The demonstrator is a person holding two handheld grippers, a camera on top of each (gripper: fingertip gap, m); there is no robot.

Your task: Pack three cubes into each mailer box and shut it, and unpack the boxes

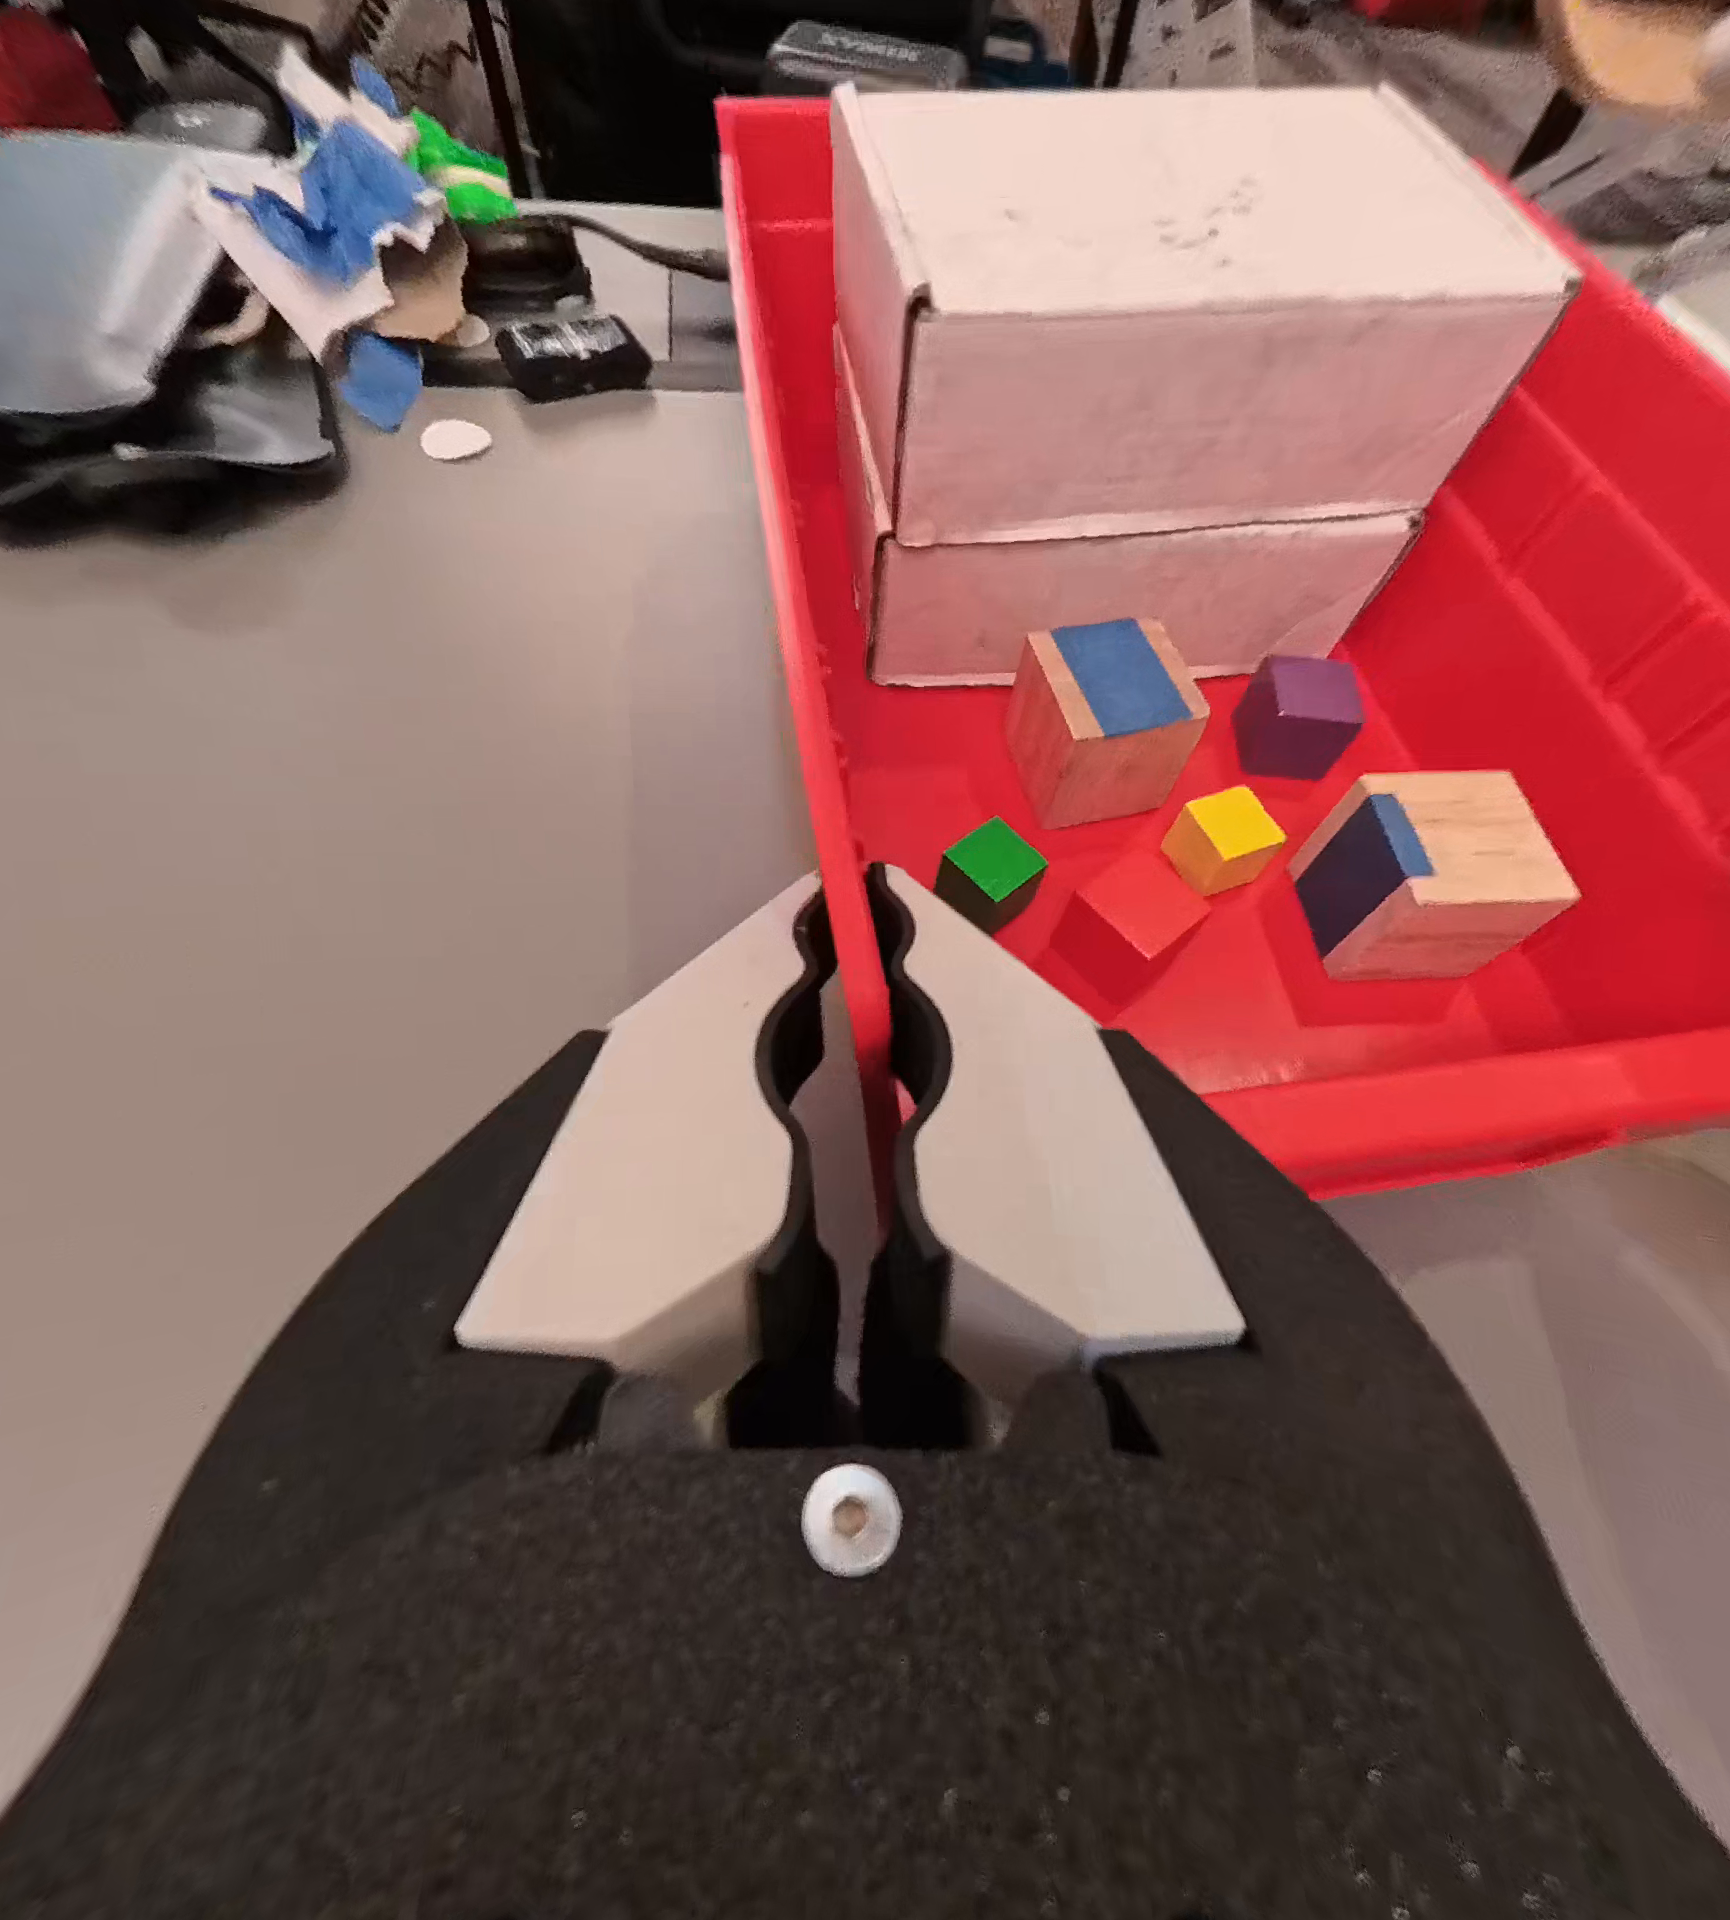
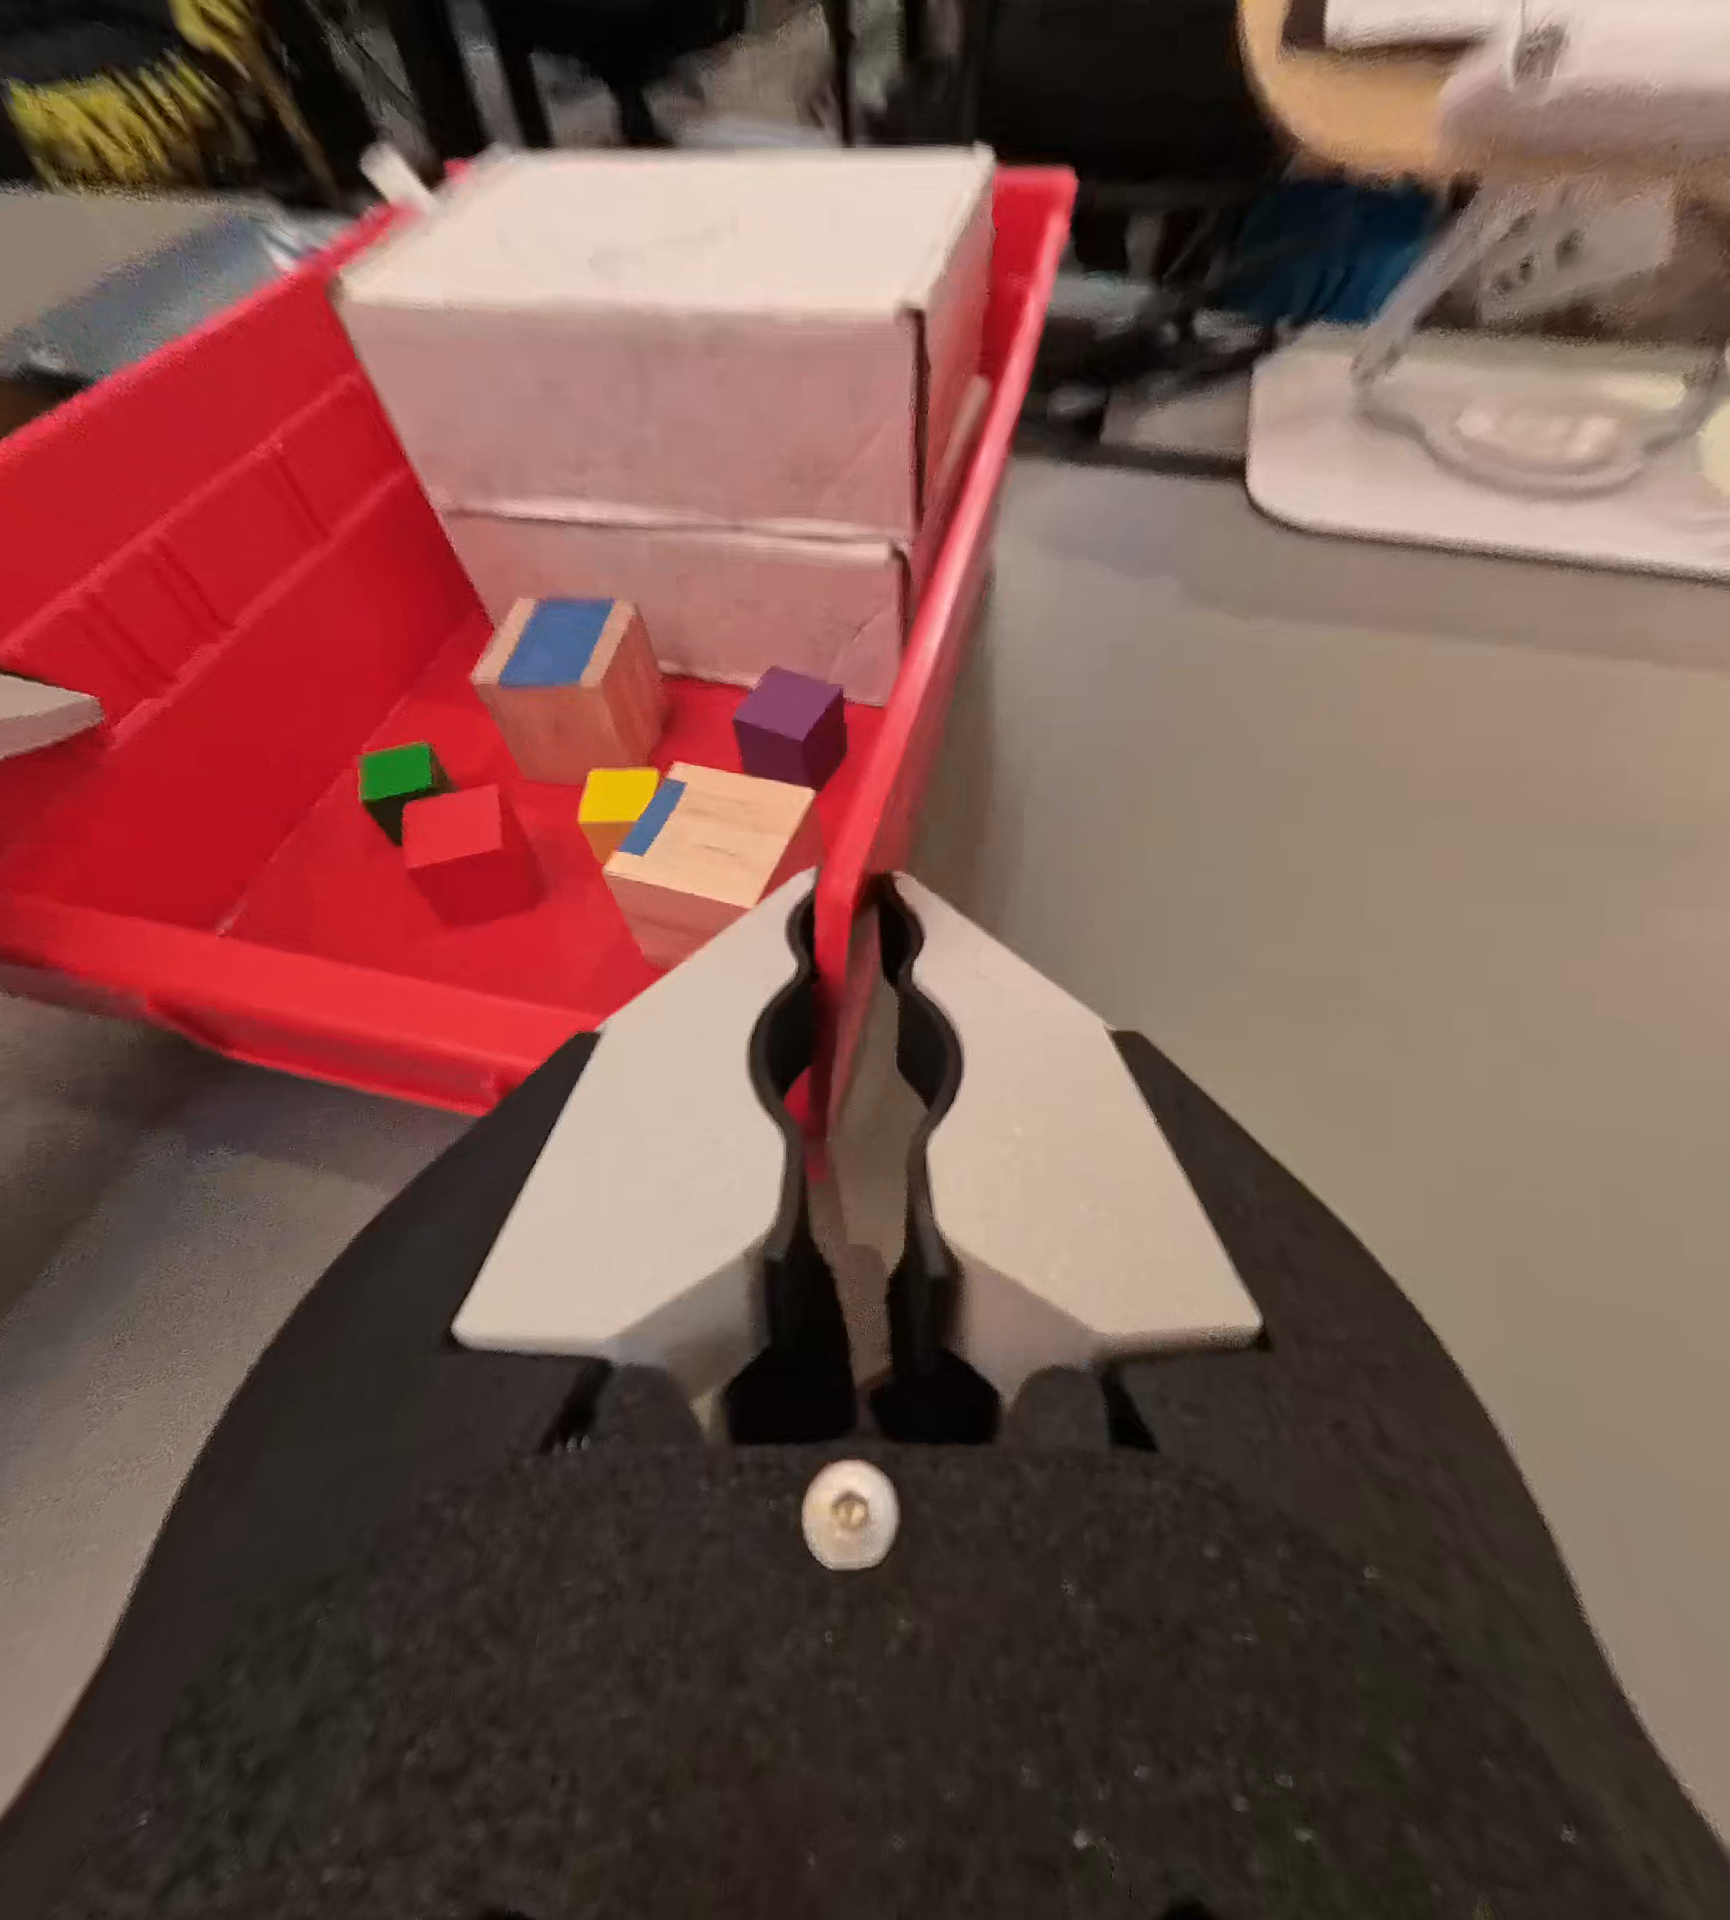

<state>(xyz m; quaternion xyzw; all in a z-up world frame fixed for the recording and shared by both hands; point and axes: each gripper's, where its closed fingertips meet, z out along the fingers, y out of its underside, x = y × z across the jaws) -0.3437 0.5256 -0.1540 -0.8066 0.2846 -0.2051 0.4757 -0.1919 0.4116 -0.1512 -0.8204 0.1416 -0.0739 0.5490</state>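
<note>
A red plastic bin (image 1: 1463, 1101) on the grey table holds two shut white mailer boxes, the upper box (image 1: 1183, 312) stacked on the lower box (image 1: 1131, 603) at its far end. In front of them lie loose cubes: two large wooden ones with blue tape (image 1: 1105, 717) (image 1: 1432, 873), and small purple (image 1: 1297, 717), yellow (image 1: 1225, 836), green (image 1: 991, 868) and red (image 1: 1136, 909) cubes. My left gripper (image 1: 845, 883) is shut on the bin's left wall. My right gripper (image 2: 853, 883) is shut on the bin's right wall (image 2: 944, 623).
Clutter lies at the table's far left: a grey pouch (image 1: 40, 270), torn paper with blue tape (image 1: 341, 229), a small black device (image 1: 575, 353). A white mat with a clear stand (image 2: 1526, 457) sits at the far right. Bare table surrounds the bin. Left tips to right tips: about 20 cm. My left gripper is the nearer one to the small black device (image 1: 575, 353): about 30 cm, against 40 cm.
</note>
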